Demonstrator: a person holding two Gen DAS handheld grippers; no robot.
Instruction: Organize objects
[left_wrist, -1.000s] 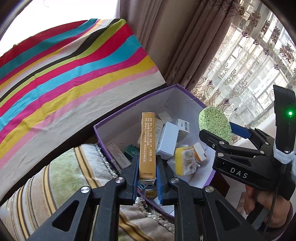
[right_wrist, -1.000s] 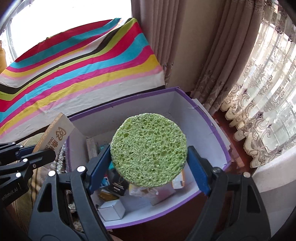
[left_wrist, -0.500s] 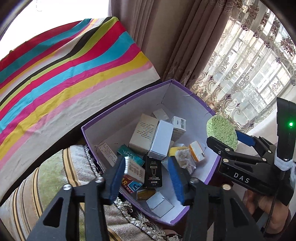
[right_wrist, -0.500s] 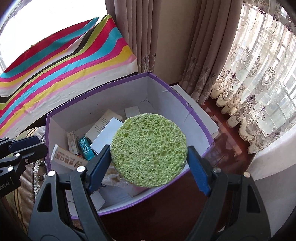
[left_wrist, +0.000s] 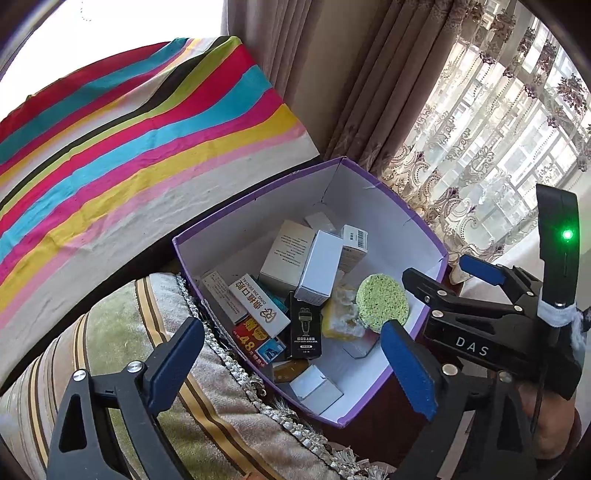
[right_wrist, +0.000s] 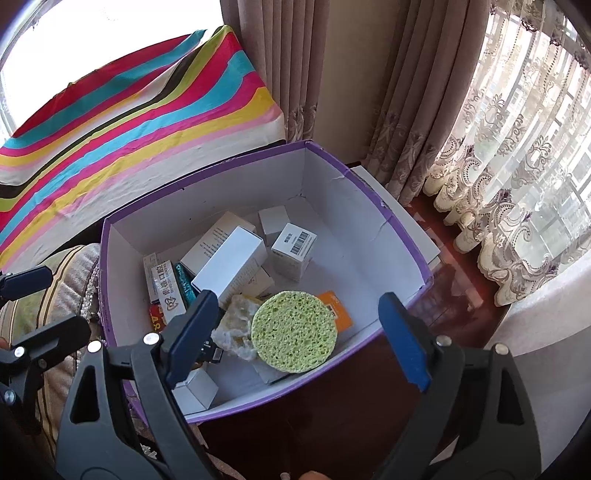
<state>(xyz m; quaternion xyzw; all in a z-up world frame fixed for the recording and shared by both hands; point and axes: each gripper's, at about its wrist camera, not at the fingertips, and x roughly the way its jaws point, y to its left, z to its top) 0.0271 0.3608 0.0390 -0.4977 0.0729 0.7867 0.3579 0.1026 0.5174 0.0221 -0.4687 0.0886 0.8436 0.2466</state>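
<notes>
A purple box with white inner walls (left_wrist: 373, 195) (right_wrist: 332, 177) holds several small cartons. A round green sponge (left_wrist: 382, 308) (right_wrist: 293, 332) lies inside it, near the front right, on a yellow sponge (left_wrist: 338, 321). A long white carton with red print (left_wrist: 258, 304) (right_wrist: 168, 288) lies at the box's left side. My left gripper (left_wrist: 291, 360) is open and empty above the box's near edge. My right gripper (right_wrist: 297, 341) is open and empty above the green sponge; it also shows in the left wrist view (left_wrist: 469, 280).
A bed with a striped bright cover (left_wrist: 129, 147) (right_wrist: 140, 110) lies behind the box. A striped beige-green cushion (left_wrist: 110, 332) touches the box's left side. Curtains (right_wrist: 498, 166) hang at the right over a dark wooden floor (right_wrist: 454, 266).
My left gripper opened and the long carton dropped into the box. My right gripper then opened and the green sponge fell into the box. Both grippers pulled back a little.
</notes>
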